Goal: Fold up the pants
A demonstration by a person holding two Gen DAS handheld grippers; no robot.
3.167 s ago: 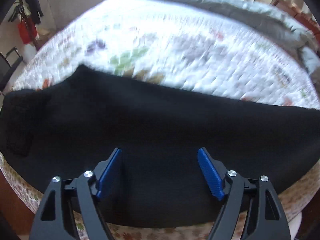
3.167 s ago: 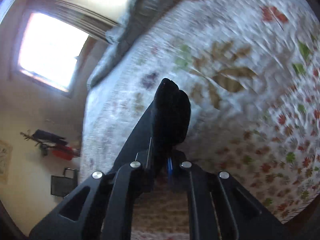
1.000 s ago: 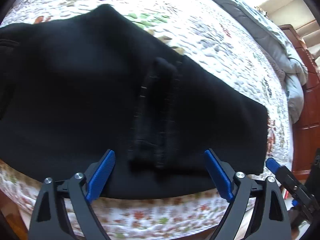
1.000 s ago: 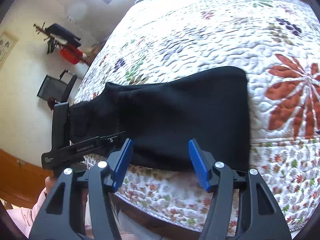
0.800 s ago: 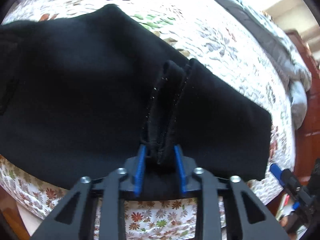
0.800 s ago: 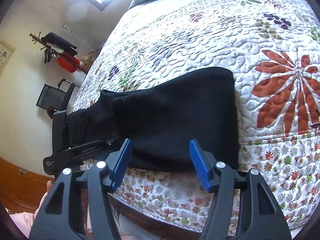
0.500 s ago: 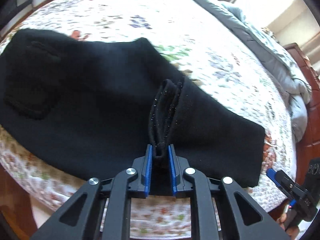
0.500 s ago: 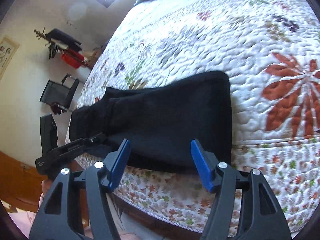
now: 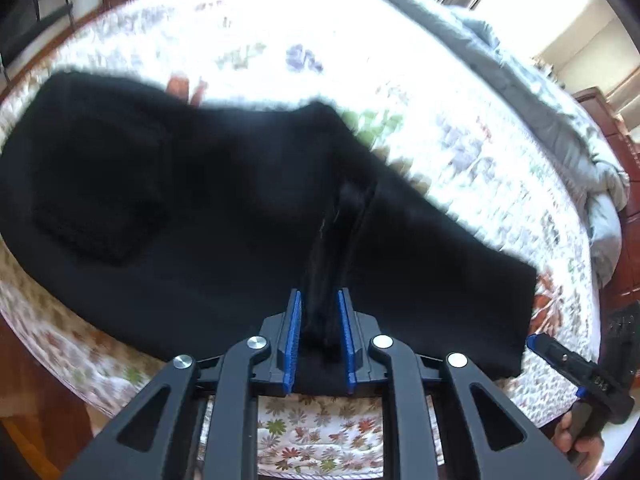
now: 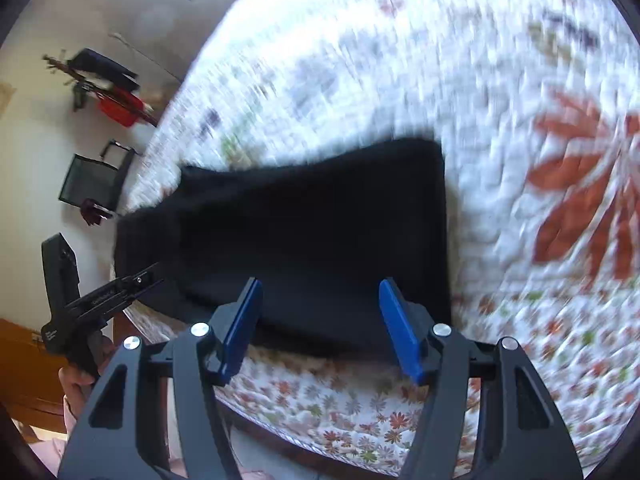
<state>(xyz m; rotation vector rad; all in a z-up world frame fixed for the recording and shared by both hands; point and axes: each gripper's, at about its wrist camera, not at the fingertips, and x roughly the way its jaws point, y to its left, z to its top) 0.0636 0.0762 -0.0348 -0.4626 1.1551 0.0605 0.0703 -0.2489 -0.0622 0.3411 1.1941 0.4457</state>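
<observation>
Black pants (image 9: 208, 216) lie along the near edge of a bed with a floral quilt (image 9: 360, 60). My left gripper (image 9: 319, 312) is shut on a pinched ridge of the pants' near edge, about midway along them, and lifts it slightly. A back pocket (image 9: 96, 196) shows at the left. My right gripper (image 10: 320, 312) is open and empty, just above the pants (image 10: 320, 220) near the leg end (image 10: 440, 220). It also shows in the left wrist view (image 9: 576, 372) at the right. The left gripper shows in the right wrist view (image 10: 152, 274) at the left.
A grey blanket (image 9: 540, 92) lies bunched along the bed's far side. Wooden furniture (image 9: 624, 160) stands to the right. A black chair (image 10: 92, 180) and a coat rack with a red bag (image 10: 116, 108) stand by the wall. The bed edge drops off below the grippers.
My left gripper closed on a ridge of the pants' near edge and has raised it a little. My right gripper, earlier shut on the pants, is open and has neared the leg end.
</observation>
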